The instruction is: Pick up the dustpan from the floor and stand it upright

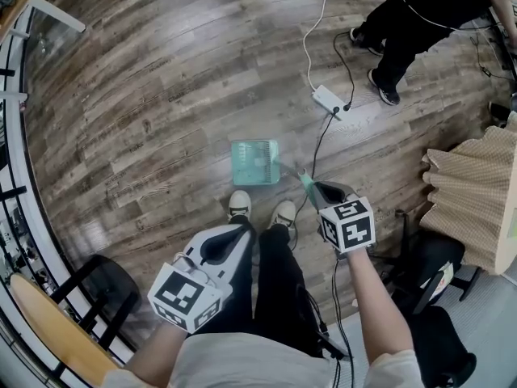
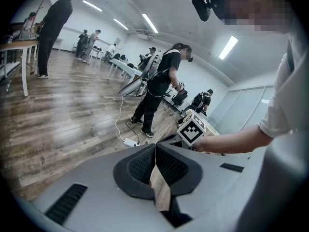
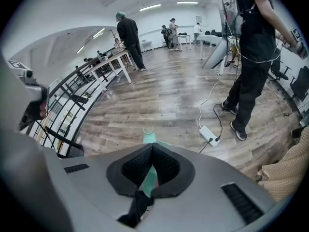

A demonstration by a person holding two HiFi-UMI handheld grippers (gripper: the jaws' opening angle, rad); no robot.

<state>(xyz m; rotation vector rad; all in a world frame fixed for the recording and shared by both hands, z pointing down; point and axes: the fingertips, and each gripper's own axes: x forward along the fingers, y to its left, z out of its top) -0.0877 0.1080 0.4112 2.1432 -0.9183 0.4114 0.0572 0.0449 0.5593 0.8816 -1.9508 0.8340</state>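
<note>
A teal dustpan (image 1: 255, 162) is on the wooden floor just ahead of the person's shoes, its pan facing the camera. Its thin handle (image 1: 296, 175) runs right and toward me into my right gripper (image 1: 313, 187), which is shut on it. In the right gripper view the teal handle (image 3: 149, 135) pokes out past the closed pads, its ring end showing. My left gripper (image 1: 230, 231) hangs over the person's left leg, away from the dustpan. In the left gripper view its pads (image 2: 145, 164) meet with nothing between them.
A white power strip (image 1: 328, 99) with cables lies on the floor beyond the dustpan. A person in black (image 1: 404, 23) stands at the top right. Beige pleated fabric (image 1: 477, 192) is at the right, a wooden chair (image 1: 56, 330) at the lower left, a black railing (image 1: 12, 192) along the left.
</note>
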